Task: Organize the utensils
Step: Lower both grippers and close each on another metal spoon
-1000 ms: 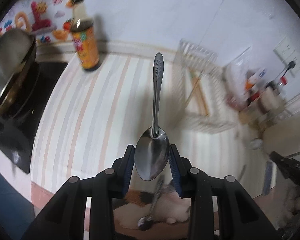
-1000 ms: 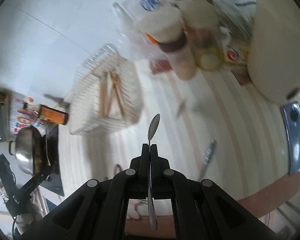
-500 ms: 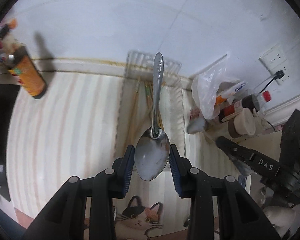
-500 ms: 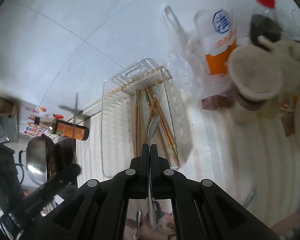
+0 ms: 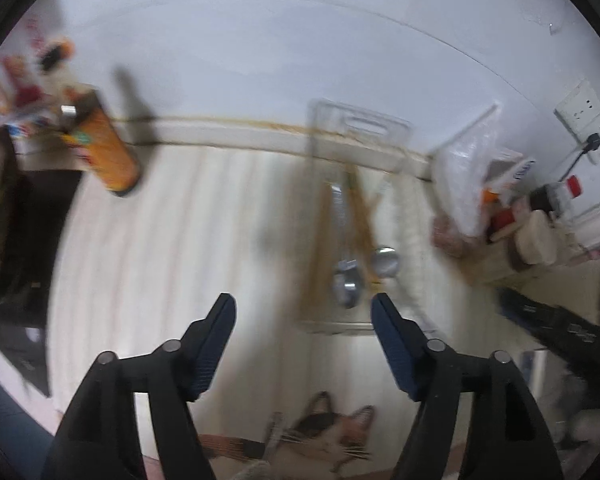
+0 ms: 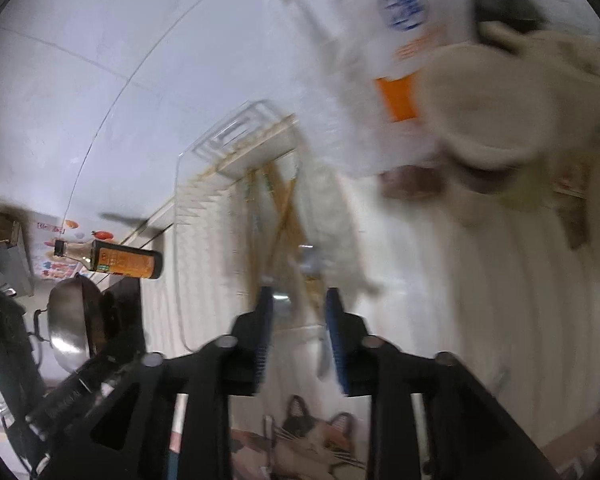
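left hand-held gripper (image 5: 303, 312) wide open, holding nothing, blue pads (image 5: 216, 344) far apart. right hand-held gripper (image 6: 298, 308) open a smaller way, also holding nothing as far as the blur shows.

two spoons (image 5: 346, 284) down in the clear tray (image 5: 360, 124), at about 1 o'clock from the left gripper, lying on the wooden chopsticks (image 5: 366, 216). second spoon bowl (image 5: 385, 261) just beside the first, toward 3 o'clock. tray on the striped counter (image 5: 188, 240), up against the wall. orange bottle (image 5: 108, 152) well apart at 10 o'clock. bags and jars (image 5: 512, 208) at 2 o'clock.

one more utensil (image 5: 274, 432) near the cat picture (image 5: 332, 436) at 6 o'clock, too blurry to name.

probably steel, so hard, stiff and light, but smooth and slippery. not easy to break, just noisy if dropped. best to pinch across the thin handle or the neck, not the round bowl, since the bowl can slide out of the pads. flat on the counter, so low pads and a careful squeeze.

likely more pieces left to pick up.
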`<state>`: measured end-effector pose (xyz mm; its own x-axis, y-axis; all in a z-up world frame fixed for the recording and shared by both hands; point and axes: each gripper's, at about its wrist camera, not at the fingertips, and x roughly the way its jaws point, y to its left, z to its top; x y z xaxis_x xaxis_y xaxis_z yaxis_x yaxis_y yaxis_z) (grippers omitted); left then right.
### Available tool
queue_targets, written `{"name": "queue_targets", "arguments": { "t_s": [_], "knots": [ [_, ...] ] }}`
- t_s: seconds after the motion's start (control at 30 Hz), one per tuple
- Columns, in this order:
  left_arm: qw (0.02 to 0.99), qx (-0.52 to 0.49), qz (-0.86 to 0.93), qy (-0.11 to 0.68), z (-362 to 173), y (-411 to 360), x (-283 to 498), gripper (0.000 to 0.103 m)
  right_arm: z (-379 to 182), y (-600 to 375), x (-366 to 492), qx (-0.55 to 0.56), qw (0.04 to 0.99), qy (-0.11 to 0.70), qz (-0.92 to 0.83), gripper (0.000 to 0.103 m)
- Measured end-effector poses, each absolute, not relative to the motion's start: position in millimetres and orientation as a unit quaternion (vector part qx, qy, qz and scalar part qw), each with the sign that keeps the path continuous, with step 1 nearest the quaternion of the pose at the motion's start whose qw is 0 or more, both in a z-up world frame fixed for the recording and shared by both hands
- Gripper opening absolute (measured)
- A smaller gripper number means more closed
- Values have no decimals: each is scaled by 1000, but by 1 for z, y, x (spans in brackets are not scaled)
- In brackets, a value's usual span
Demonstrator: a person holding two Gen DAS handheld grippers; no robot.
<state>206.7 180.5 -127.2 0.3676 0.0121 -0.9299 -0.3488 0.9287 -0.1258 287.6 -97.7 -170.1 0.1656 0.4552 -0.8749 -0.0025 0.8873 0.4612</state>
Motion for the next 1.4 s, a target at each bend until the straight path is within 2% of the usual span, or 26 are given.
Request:
{"name": "queue_targets", "arguments": {
  "t_s": [0.03,0.1,0.13,0.17,0.2,0.43,0.7,0.73,0.8,0.83,0.87,0.9,0.93,0.97,1.0,1.03,1.07,1.1,1.13,1.4],
  "knots": [
    [817,-139,126,545,-127,183,195,85,-168,-107,280,178,747,624,146,43],
    [822,-124,143,538,-132,189,178,87,-166,-126,266,178,751,623,129,46],
    [820,-120,146,540,-137,191,170,91,-168,-136,257,177,751,624,121,49],
    [815,-116,148,548,-146,192,161,101,-170,-146,249,176,751,627,112,51],
    [807,-111,152,559,-155,193,154,103,-172,-155,240,176,750,629,102,52],
    [751,-101,133,639,-228,180,99,103,-217,-199,183,175,717,674,41,52],
    [693,-107,79,708,-284,148,62,101,-263,-197,145,154,680,716,25,52],
    [691,-108,74,711,-288,145,60,96,-266,-196,143,153,679,718,25,52],
    [687,-111,69,714,-294,142,59,74,-271,-194,139,149,676,721,21,52],
    [684,-113,69,717,-297,141,60,48,-274,-192,139,149,674,723,18,52],
    [680,-116,71,720,-300,141,58,34,-276,-190,140,150,673,724,15,52],
    [686,-115,72,714,-299,141,58,30,-279,-188,139,150,673,724,12,52],
    [688,-116,71,713,-299,141,58,14,-281,-186,139,150,673,724,8,52],
    [688,-116,72,713,-299,142,57,5,-285,-184,139,151,673,724,3,51],
    [689,-120,72,711,-299,144,58,5,-287,-179,141,149,674,723,2,48],
    [691,-123,74,709,-299,145,58,5,-291,-174,141,138,676,724,1,41],
    [692,-123,76,707,-299,146,58,5,-289,-168,141,119,687,717,-4,22],
    [694,-124,77,705,-299,147,59,5,-291,-162,141,106,686,720,-3,19],
    [696,-125,80,703,-298,148,61,5,-290,-156,141,84,692,717,-6,9],
    [700,-124,81,699,-297,149,72,5,-296,-109,125,-14,674,736,67,7]
  ]
}}
